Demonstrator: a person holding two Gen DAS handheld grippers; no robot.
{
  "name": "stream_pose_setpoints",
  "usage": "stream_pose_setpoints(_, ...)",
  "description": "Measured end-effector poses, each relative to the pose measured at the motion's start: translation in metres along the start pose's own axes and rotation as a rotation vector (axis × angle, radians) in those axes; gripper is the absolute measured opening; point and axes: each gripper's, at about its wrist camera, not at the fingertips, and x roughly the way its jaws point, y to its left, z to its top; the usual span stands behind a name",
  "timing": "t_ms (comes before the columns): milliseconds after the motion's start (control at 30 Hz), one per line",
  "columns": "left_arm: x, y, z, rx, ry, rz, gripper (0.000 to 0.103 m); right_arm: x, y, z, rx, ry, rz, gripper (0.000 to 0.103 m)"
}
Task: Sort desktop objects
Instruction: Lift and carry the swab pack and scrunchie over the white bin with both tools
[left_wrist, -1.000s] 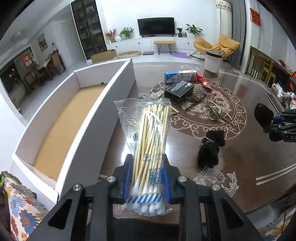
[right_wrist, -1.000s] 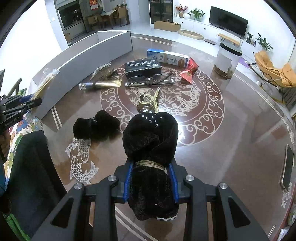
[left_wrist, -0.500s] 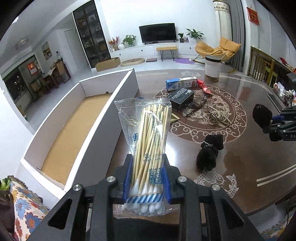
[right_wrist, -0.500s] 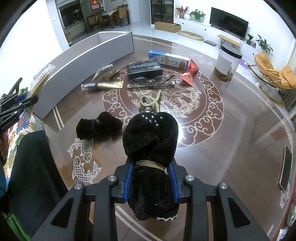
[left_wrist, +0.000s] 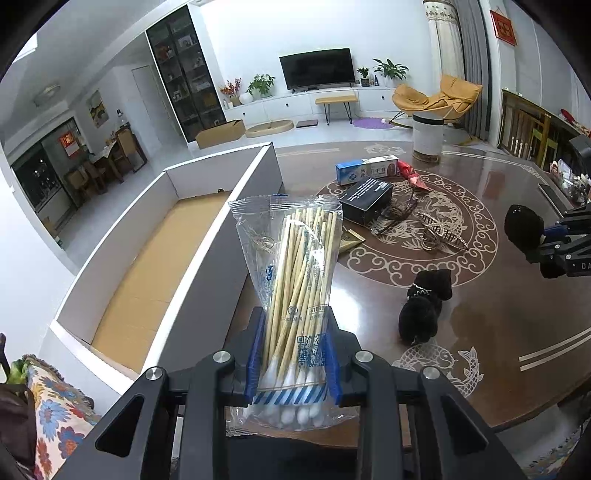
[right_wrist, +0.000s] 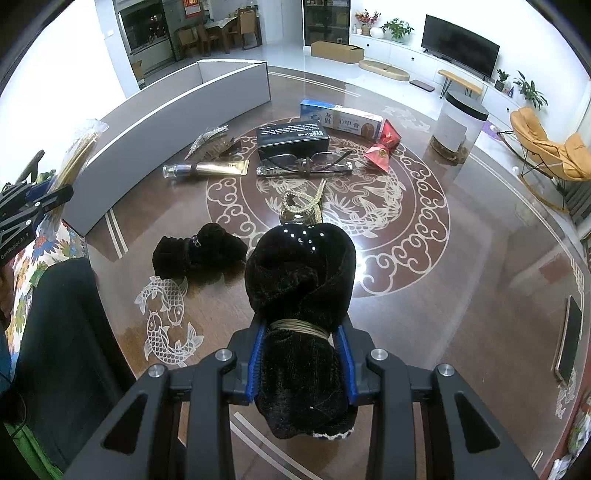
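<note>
The left gripper (left_wrist: 293, 354) is clamped on a clear packet of cotton swabs (left_wrist: 295, 295), its blue pads pressing the lower part, near the white tips and a blue striped band. The packet stands upright between the fingers, wooden sticks fanning slightly upward, and hangs over the tabletop's (left_wrist: 498, 332) left edge, just beside the long wall of a white cardboard box (left_wrist: 207, 266). The box's brown floor lies open along its whole length.

The right gripper (right_wrist: 301, 358) is closed on a black velvet hair accessory (right_wrist: 301, 280), pinched near a band of gold thread, its bulbous upper part dotted with small studs. It hangs above the near part of the tabletop, where the brown surface to its right is bare out to the rim.

A second black velvet piece (right_wrist: 199, 251) lies left of it, near the fish inlay. Further in, around the round inlay, lie a gold hair claw (right_wrist: 301, 206), glasses (right_wrist: 304, 162), a black box (right_wrist: 291, 134), a blue-and-white carton (right_wrist: 341, 118), a red packet (right_wrist: 382, 147), a gold tube (right_wrist: 207, 170) and a sparkly clip (right_wrist: 208, 138), the last two nearest the box wall.
</note>
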Motion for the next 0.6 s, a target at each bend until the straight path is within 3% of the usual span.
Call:
stream_pose_setpoints(167, -0.001, 0.006, 0.000, -0.030, 0.012, -0.049, 0.029, -0.002, 0.007, 0.009, -0.013, -0.005, -0.006, 0.034)
stream_pose_setpoints(367, -0.006, 0.033, 0.010, -0.089, 0.023, -0.111, 0.029, -0.009, 0.034, 0.042, -0.077, -0.032, -0.014, 0.034)
stream_pose_setpoints(600, -0.008, 0.102, 0.028, -0.162, 0.023, -0.049, 0.029, -0.015, 0.094, 0.107, -0.219, -0.117, -0.035, 0.034)
